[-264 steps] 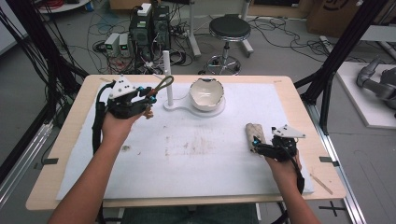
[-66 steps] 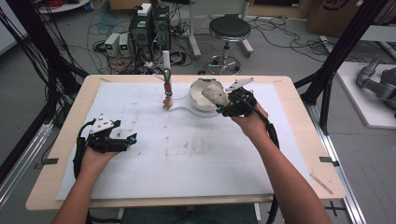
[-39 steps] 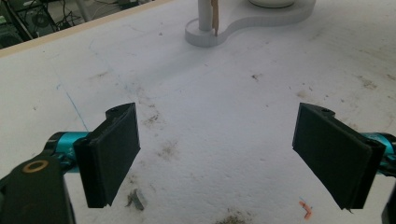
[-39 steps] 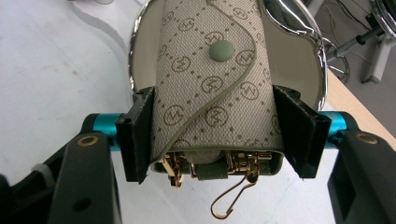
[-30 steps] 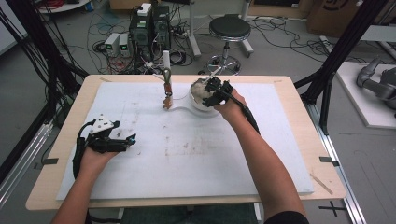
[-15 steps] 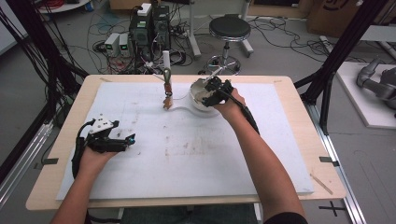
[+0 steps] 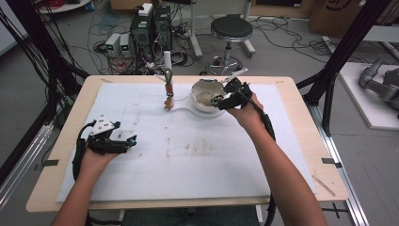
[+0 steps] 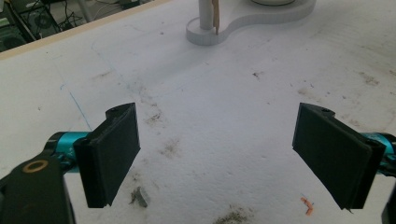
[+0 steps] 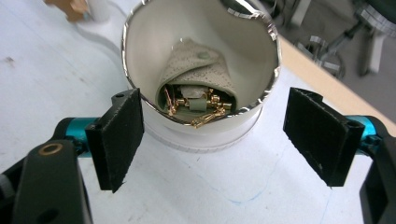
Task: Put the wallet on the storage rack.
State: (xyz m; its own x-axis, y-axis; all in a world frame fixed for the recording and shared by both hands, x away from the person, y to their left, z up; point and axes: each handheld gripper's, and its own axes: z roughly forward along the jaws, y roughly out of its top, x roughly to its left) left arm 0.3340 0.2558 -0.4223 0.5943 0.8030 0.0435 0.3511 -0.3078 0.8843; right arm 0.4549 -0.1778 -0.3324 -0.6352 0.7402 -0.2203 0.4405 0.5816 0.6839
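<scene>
The bowl (image 9: 201, 70) stands on the round end of a white stand (image 7: 186, 111) at the far middle of the table (image 7: 301, 122). Inside it lies a folded beige pouch (image 9: 198, 70) with gold-coloured pieces (image 9: 205, 109) at its open mouth; what those pieces are is too small and tangled to tell. In the high view the pouch is a pale blur inside the bowl (image 7: 207, 94).

The right gripper (image 9: 212, 135) hangs just in front of the bowl with its jaws spread wide, one to each side of the bowl's near wall and holding nothing. Whether the jaw on the left of that view touches the rim cannot be told. In the high view the right gripper (image 7: 225, 100) covers part of the bowl's right rim.

A post (image 7: 168, 70) rises from the stand's narrow end with a brown thing (image 7: 168, 92) hanging on it, cut off at the top edge of the left gripper view.

The left gripper (image 8: 217, 154) is held low over the stained white sheet (image 8: 224, 102) at the table's near left, well apart from the bowl, jaws wide apart and empty.
</scene>
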